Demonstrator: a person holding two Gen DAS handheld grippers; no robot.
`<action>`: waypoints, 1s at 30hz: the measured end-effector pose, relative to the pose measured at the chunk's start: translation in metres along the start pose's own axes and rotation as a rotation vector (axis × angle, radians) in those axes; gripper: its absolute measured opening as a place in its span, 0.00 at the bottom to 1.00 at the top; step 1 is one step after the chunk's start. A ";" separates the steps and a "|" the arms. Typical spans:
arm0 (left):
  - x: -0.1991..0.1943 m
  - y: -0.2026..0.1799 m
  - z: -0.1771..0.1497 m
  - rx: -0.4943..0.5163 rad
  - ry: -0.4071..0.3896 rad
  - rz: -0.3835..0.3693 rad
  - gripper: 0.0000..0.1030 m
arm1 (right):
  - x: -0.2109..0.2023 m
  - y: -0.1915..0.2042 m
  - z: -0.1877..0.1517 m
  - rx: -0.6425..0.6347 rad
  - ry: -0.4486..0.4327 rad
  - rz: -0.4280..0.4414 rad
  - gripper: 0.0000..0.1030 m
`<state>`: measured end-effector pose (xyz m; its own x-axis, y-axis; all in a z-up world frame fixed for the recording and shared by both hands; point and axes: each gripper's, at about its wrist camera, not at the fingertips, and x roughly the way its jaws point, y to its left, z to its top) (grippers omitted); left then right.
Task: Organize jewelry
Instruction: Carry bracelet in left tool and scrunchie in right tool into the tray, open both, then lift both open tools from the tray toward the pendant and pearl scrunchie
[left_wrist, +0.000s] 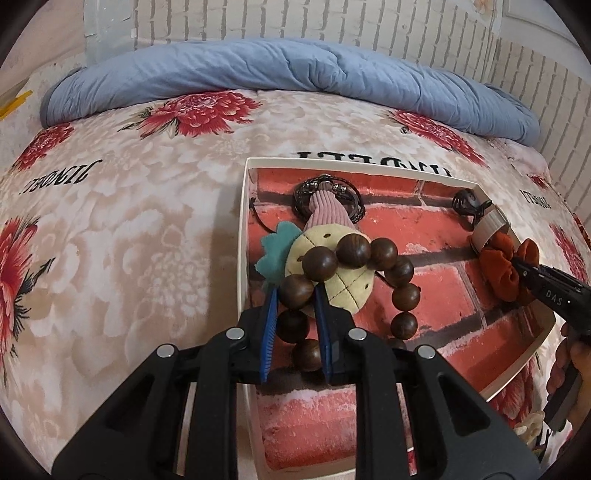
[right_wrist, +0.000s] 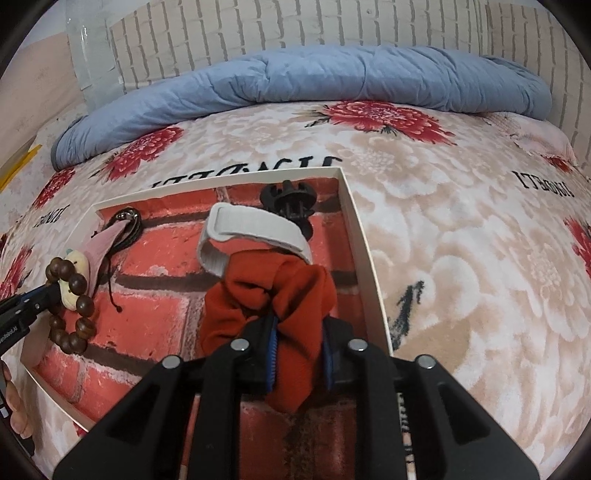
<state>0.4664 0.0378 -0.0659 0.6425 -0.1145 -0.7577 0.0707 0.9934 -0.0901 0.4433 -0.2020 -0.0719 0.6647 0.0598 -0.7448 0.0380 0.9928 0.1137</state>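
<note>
Bead bracelet (left_wrist: 354, 280): dark wooden beads, held over the left part of the tray (left_wrist: 517, 373), draped across a cream plush charm (left_wrist: 332, 273). Left gripper (left_wrist: 295, 295) has its jaws nearly closed on one bead at the loop's near-left side; the rest of the loop hangs free around them.

Scrunchie (right_wrist: 266, 291): rust-orange fabric, bunched in the right part of the tray. Right gripper (right_wrist: 299, 332) has its jaws narrow, clamped on a fold of the fabric.

Other tray contents: pink corduroy strip (left_wrist: 325, 214) running from the charm up to a dark braided bracelet (left_wrist: 328, 195) near the far wall; teal felt piece (left_wrist: 273, 251) beside the charm, at the left wall. White strap (right_wrist: 251, 236) just behind the scrunchie, touching it. Black claw clip (right_wrist: 288, 199) at the far right corner.

Tray: shallow, white walls, red brick-print floor. It sits on a bed (right_wrist: 461, 258) with a floral cover. Blue quilt (right_wrist: 332, 81) rolled along the far edge, against a white brick wall (right_wrist: 295, 26).
</note>
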 end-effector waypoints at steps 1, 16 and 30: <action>0.000 0.000 0.000 0.000 0.003 -0.002 0.19 | -0.001 -0.002 -0.001 0.009 0.000 0.005 0.21; -0.038 -0.013 -0.016 0.021 -0.029 -0.013 0.69 | -0.052 -0.015 -0.014 0.017 -0.045 0.042 0.74; -0.116 -0.012 -0.049 0.021 -0.121 0.037 0.94 | -0.128 -0.021 -0.046 0.012 -0.139 -0.051 0.88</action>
<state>0.3535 0.0388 -0.0082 0.7320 -0.0773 -0.6769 0.0600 0.9970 -0.0489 0.3229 -0.2254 -0.0096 0.7584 -0.0062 -0.6518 0.0824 0.9929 0.0864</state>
